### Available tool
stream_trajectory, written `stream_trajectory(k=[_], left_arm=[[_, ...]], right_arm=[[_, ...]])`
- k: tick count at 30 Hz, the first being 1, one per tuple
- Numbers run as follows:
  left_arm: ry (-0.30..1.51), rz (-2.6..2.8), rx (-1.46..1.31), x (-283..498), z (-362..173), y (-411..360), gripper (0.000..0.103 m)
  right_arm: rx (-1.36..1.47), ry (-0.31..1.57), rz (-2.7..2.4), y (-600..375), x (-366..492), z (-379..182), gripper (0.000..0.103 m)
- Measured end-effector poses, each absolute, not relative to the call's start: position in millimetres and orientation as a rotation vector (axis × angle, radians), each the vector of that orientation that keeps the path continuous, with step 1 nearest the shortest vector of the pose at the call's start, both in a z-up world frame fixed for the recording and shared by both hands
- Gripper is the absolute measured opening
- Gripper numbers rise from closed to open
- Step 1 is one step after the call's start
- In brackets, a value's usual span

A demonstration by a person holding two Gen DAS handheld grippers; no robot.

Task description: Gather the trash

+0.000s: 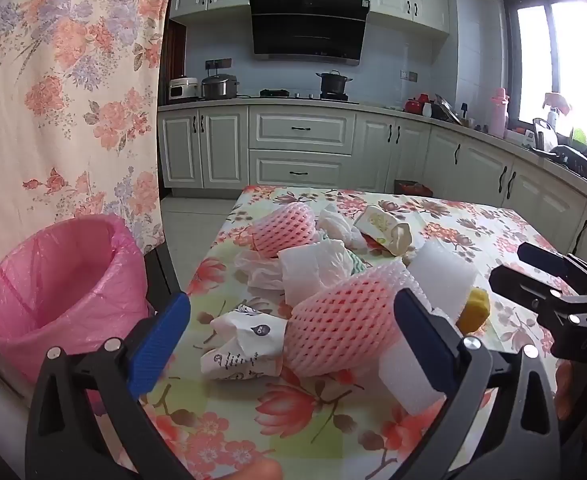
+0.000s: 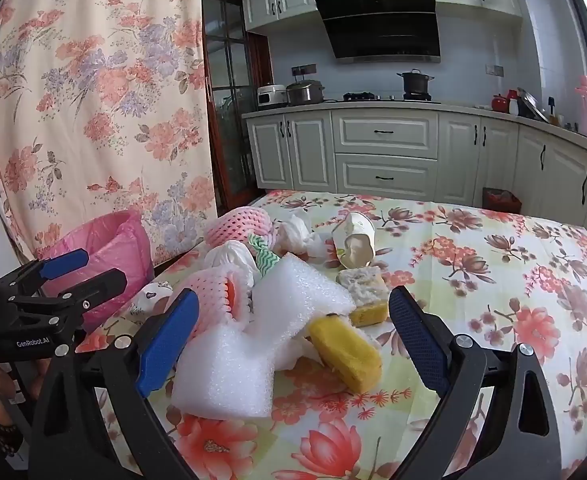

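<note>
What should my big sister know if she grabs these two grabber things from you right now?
Left gripper: open, holding nothing, aimed at the near pink foam net.
Right gripper: open, holding nothing, aimed at the white foam and yellow sponge.
The trash pile sits on the floral table: another pink net, tissues, a crushed paper cup.
The pink-lined bin is left of the table; I see nothing inside it.
Left to do: everything.
</note>
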State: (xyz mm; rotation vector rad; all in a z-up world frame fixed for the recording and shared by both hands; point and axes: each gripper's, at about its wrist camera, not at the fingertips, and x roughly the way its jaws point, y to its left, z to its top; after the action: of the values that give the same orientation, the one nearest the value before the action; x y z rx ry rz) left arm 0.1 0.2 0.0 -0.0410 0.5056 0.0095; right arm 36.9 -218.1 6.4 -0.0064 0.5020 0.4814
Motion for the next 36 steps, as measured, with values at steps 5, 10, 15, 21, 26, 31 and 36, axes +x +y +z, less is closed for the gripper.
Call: stream_trajectory(k=[5, 10, 15, 21, 26, 31, 36], left_arm=[[0.490, 0.022, -0.014, -3, 0, -4, 0.099], [0.504, 0.025, -0.025, 1, -1, -7, 0.099], [0.503, 0.020, -0.038, 3, -3, -2, 0.099], [0.502, 0.019, -0.040, 2, 0, -2, 0.099], [0.499, 0.017, -0.049, 0, 5, 0, 0.099], [0.501, 0.015, -0.053, 1, 6, 3, 0.099], [0.500, 0.014, -0.053, 2, 9, 5, 0.099]], right_arm=[[-0.013, 0.504, 0.477, -218, 37, 7, 0.090], [-0.015, 0.507, 0.477, -218, 38, 7, 0.090], [-0.011, 0.506, 0.478, -216, 37, 7, 0.090], [-0.010, 0.505, 0.479, -220, 38, 9, 0.090], [-0.018, 0.506, 0.479, -216, 41, 8, 0.090], [-0.016, 0.501, 0.479, -214, 37, 9, 0.090], [-0.015, 0.500, 0.478, -214, 38, 9, 0.090]])
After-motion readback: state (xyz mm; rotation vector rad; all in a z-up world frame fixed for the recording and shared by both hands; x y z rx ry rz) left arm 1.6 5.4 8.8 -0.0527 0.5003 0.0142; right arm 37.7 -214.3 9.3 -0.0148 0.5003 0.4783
